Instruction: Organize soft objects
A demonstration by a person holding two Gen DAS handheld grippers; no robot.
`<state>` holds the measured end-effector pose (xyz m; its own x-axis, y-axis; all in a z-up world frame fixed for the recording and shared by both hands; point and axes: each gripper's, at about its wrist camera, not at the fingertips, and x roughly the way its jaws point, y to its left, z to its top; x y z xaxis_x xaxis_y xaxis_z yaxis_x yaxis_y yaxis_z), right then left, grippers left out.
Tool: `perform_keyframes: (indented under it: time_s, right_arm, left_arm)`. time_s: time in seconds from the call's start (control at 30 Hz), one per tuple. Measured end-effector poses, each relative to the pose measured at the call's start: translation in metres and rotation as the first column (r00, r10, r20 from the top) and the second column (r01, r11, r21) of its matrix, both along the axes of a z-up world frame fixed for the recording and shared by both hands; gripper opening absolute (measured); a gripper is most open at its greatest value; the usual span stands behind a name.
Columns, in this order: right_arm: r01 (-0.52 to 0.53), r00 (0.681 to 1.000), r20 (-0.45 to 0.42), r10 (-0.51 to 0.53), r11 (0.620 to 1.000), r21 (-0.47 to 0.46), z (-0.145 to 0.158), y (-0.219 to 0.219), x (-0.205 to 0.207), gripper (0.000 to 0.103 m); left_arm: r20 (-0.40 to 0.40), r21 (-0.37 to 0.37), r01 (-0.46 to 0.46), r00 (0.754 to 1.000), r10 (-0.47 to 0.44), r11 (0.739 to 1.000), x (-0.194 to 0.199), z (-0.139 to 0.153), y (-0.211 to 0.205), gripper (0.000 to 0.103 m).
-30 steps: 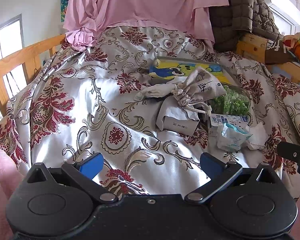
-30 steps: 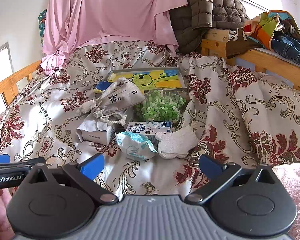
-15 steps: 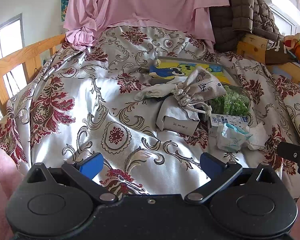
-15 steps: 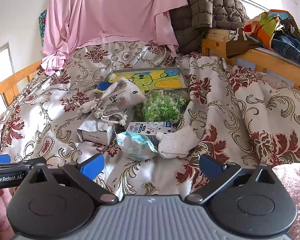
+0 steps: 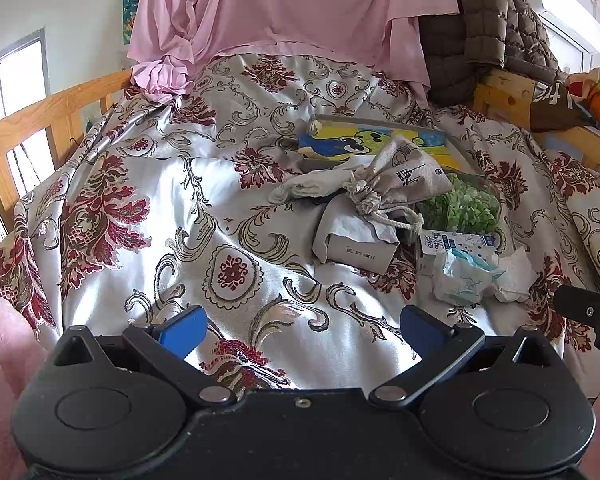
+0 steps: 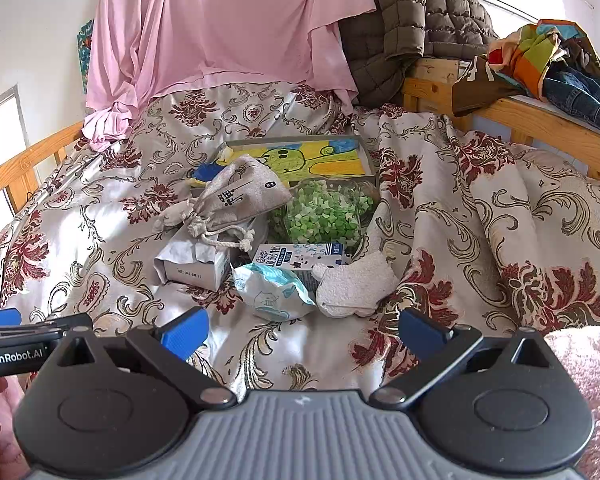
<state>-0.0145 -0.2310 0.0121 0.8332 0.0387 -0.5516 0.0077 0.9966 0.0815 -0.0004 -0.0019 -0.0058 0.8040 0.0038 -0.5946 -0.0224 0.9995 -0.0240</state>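
A pile of small items lies mid-bed on the floral satin cover [image 5: 172, 216]. A beige drawstring pouch [image 6: 240, 196] rests on a torn grey paper-wrapped box [image 6: 192, 260]. Beside them sit a clear bag of green bits [image 6: 320, 212], a small milk carton [image 6: 296, 256], a crumpled blue-white packet [image 6: 272, 292] and a white sponge pad [image 6: 352, 284]. A yellow cartoon picture frame [image 6: 300, 156] lies behind. My left gripper [image 5: 300, 326] is open, low and short of the pile. My right gripper [image 6: 302, 326] is open, just before the packet.
Pink cloth [image 6: 220, 32] and a brown quilted jacket [image 6: 416, 12] hang at the bed's head. Wooden rails run along the left [image 5: 52, 108] and right [image 6: 532, 116], the right one heaped with clothes [image 6: 556, 60]. Pink fleece [image 6: 584, 364] borders the near edge.
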Motion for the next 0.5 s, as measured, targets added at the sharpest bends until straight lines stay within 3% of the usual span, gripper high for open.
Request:
perform_keyframes:
  time_s: [0.5]
  right_arm:
    - [0.0,1.0,0.0,0.0,1.0,0.001,-0.0002,-0.0002,-0.0002,0.103]
  left_arm:
    - [0.001,0.0,0.0,1.0,0.0,1.0,-0.0002,0.0011,0.0004,0.102]
